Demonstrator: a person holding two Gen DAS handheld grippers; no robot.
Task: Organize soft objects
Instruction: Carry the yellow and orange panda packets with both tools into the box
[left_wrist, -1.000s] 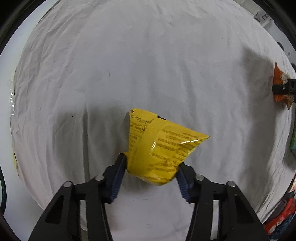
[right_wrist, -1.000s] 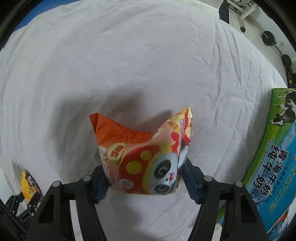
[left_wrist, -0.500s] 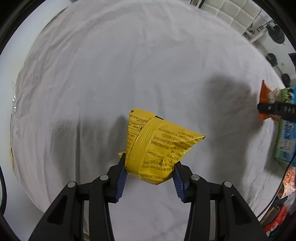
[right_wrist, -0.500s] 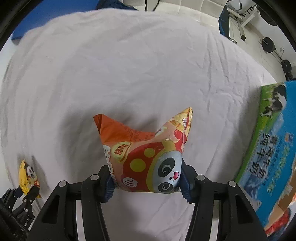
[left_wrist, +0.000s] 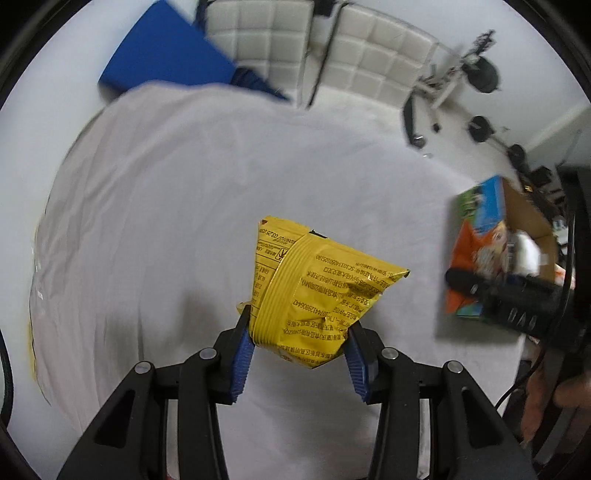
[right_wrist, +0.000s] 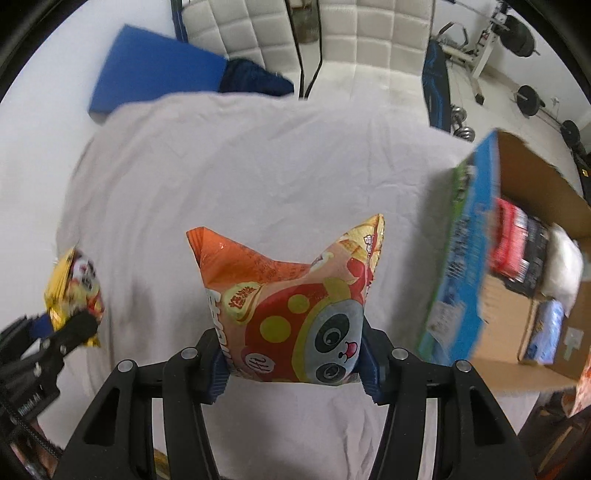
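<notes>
My left gripper is shut on a yellow snack bag and holds it above the white sheet. My right gripper is shut on an orange panda snack bag, also held in the air. The left gripper with the yellow bag shows at the left of the right wrist view. The right gripper with the orange bag shows blurred at the right of the left wrist view, in front of an open cardboard box with a blue and green printed side.
The box stands at the sheet's right edge and holds several packs, red, dark, white and light blue. Beyond the sheet are a blue mat, white padded seats and gym weights.
Both grippers have lifted and tilted up with their bags, so the room beyond the sheet has come into view. The right gripper has moved toward the box. Both grips are unchanged.
</notes>
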